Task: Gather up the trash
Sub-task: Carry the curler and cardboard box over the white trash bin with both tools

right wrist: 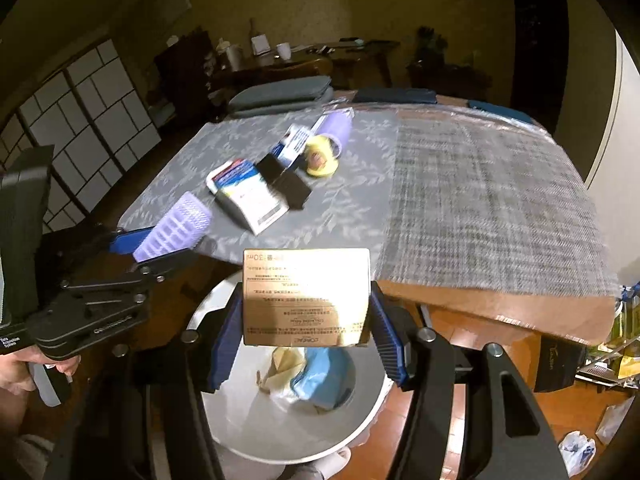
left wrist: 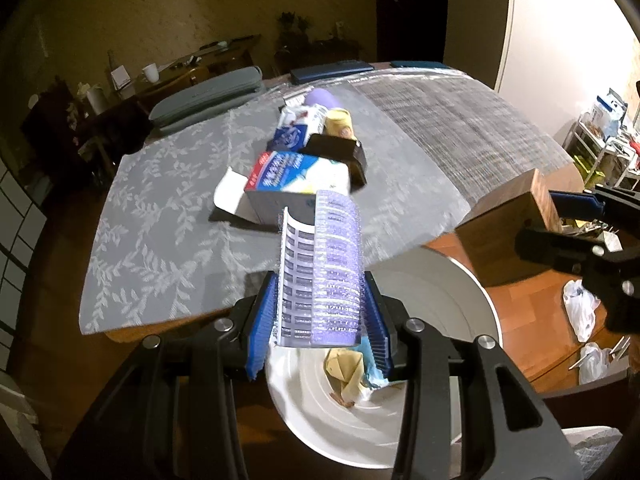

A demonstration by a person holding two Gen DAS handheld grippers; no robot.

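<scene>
Gold box (right wrist: 306, 298), "L'OREAL", "30ml", in right hand-held gripper (right wrist: 306, 344).

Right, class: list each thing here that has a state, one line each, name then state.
left gripper: shut on purple blister pack
right gripper: shut on gold carton
white bin: open, trash inside
blue-and-white box: lying down, end flap open
yellow cup: tipped on its side

Left gripper (left wrist: 320, 316): matte black linkage arms, silver round screws at pivots, ribbed blue pads (left wrist: 260, 332) on both fingers. Right gripper (right wrist: 306, 336): same build, black arms with slotted cutouts, silver screws, ribbed blue pads (right wrist: 226, 344). Left unit's black body carries small white lettering; bare-skinned hand (right wrist: 16, 372) on its handle.
</scene>
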